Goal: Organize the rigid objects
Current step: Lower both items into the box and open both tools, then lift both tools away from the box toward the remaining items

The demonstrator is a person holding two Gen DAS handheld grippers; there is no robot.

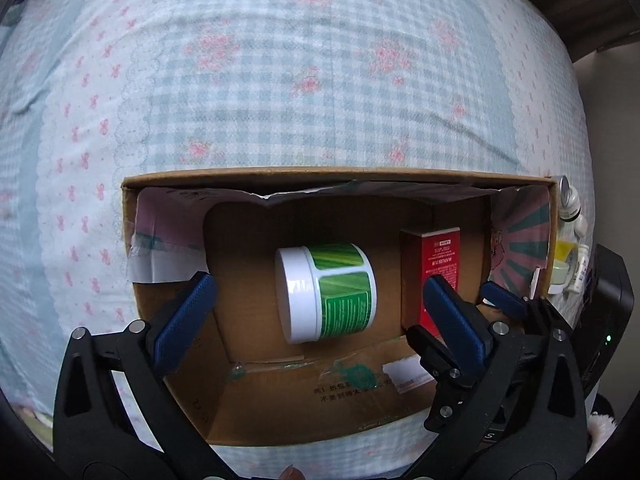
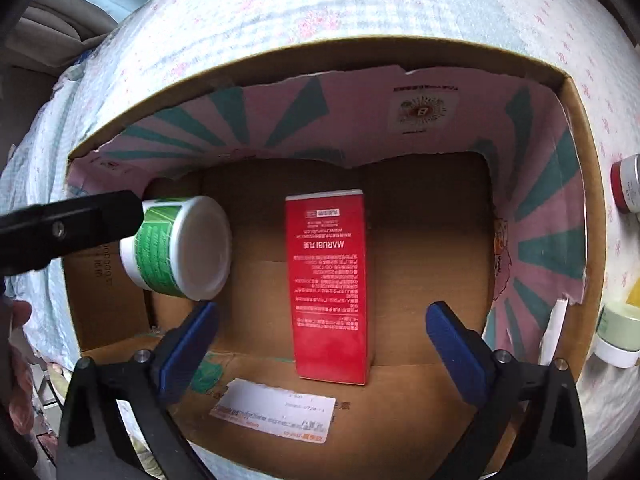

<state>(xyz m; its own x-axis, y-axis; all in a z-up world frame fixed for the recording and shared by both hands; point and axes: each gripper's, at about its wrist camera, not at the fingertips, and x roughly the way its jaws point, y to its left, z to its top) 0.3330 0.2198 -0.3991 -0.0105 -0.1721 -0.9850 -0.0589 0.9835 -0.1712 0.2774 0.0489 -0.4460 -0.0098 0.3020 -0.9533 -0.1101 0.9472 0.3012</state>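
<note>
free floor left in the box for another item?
Yes. In the box, bare floor lies between the red carton and the right wall, and a narrower strip between carton and jar. The left corner behind the jar is tight. Outside the right wall, small bottles crowd the bedsheet. Both grippers, left and right, are open.

light: soft daylight, even, no hard shadows | cardboard box (image 1: 280,404) interior sitting dimmer | glare: sheen showing on white jar lid (image 2: 204,246) | fisheye bending edges hard, corners vignetting black | focus: sharp center, edges softening
</note>
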